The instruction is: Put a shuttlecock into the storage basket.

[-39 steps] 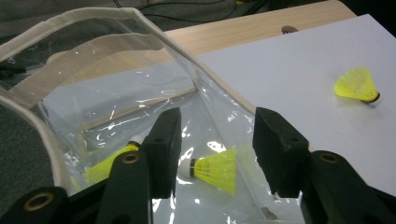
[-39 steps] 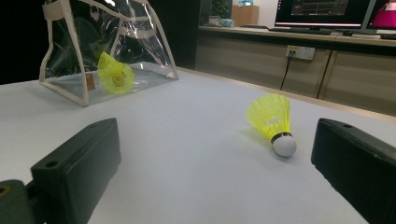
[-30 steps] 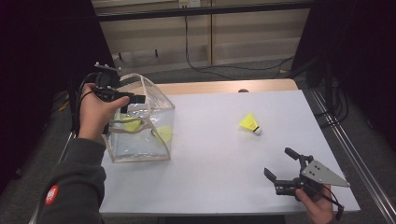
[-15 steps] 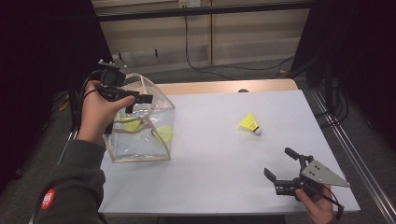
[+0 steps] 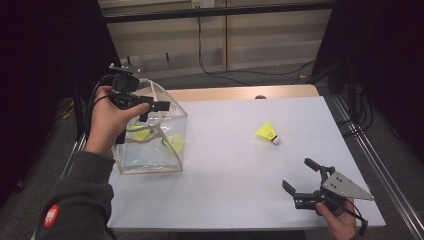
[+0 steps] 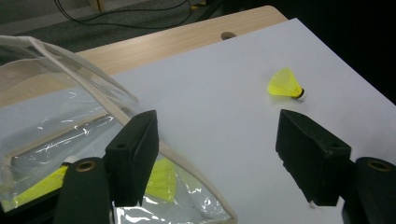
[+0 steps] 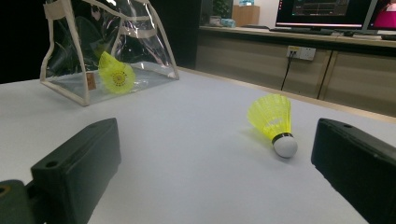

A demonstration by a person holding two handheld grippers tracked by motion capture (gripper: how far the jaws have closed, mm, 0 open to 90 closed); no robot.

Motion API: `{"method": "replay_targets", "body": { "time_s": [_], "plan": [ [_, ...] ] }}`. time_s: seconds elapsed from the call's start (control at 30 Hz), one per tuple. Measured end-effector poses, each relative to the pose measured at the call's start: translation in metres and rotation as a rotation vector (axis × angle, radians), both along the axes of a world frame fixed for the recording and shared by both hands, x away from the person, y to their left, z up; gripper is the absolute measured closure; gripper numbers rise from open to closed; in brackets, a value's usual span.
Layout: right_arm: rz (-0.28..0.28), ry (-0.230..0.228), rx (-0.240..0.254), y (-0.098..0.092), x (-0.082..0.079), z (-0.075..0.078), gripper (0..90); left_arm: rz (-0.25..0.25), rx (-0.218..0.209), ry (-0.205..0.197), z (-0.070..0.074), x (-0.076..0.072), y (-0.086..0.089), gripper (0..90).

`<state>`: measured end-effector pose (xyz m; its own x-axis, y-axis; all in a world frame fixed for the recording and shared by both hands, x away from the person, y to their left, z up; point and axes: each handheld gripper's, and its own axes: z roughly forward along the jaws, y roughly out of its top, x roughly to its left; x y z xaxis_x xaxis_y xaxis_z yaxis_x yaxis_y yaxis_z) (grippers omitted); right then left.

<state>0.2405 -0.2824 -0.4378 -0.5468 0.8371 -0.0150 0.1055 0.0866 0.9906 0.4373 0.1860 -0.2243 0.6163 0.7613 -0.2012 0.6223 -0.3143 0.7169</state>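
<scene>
In the high view, the left hand-held gripper hangs over the rim of the clear bag at nine o'clock on the white worktop, its jaws having just been opening with nothing between them, while the right hand-held gripper rests at five o'clock, jaws spread and bare, and a loose yellow shuttlecock lies at about two o'clock. The left gripper view shows the bag's rim beside one jaw, a yellow shuttlecock inside, and the loose one at one o'clock. The right gripper view sets the loose shuttlecock between its spread jaws, farther off, and the bag at eleven o'clock.
</scene>
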Motion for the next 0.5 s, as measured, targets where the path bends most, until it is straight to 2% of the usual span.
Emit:
{"method": "replay_targets", "body": {
  "time_s": [0.17,0.5],
  "plan": [
    [-0.001,0.001,-0.004,0.000,0.000,0.000,1.2,-0.018,-0.011,-0.011,0.000,-0.003,-0.006,28.0],
    [-0.004,-0.001,-0.003,0.000,0.000,0.000,1.2,-0.058,-0.004,-0.035,-0.005,-0.007,-0.019,22.9]
  ]
}}
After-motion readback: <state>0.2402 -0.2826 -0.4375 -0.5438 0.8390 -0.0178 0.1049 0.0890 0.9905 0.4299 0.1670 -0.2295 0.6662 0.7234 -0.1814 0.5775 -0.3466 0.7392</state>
